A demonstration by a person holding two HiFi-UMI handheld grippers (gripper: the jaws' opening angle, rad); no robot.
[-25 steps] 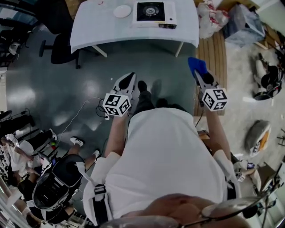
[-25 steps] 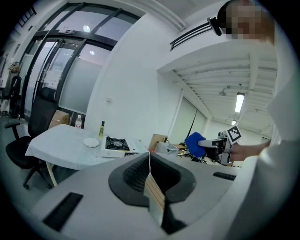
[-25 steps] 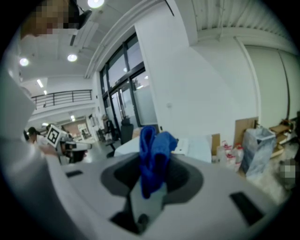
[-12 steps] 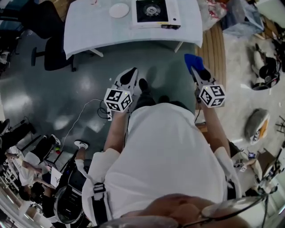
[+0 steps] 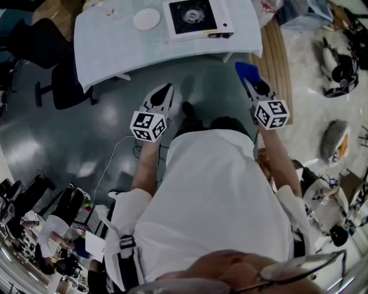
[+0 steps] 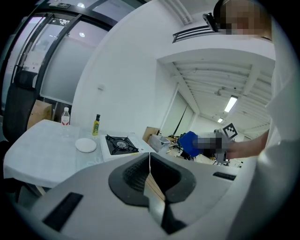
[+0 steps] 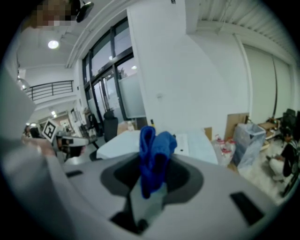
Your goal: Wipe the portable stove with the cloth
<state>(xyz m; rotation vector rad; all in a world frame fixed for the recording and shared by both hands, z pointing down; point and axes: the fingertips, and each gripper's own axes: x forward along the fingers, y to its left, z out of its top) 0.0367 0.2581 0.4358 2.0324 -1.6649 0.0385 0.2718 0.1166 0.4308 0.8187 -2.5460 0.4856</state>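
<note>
Blue cloth (image 7: 152,150) pinched in jaws of right gripper (image 5: 252,85), jaws of left gripper (image 6: 150,161) pressed together, portable stove (image 5: 195,16) on table (image 5: 115,40).

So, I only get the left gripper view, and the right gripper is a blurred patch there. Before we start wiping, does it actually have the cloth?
Observer: Yes. In the right gripper view the right gripper is shut on the blue cloth, which bunches up above the jaws.
Operator: Are we at the table?
Observer: No. The head view shows the person standing back from the table, with bare floor between, and the cloth short of its near edge.
</note>
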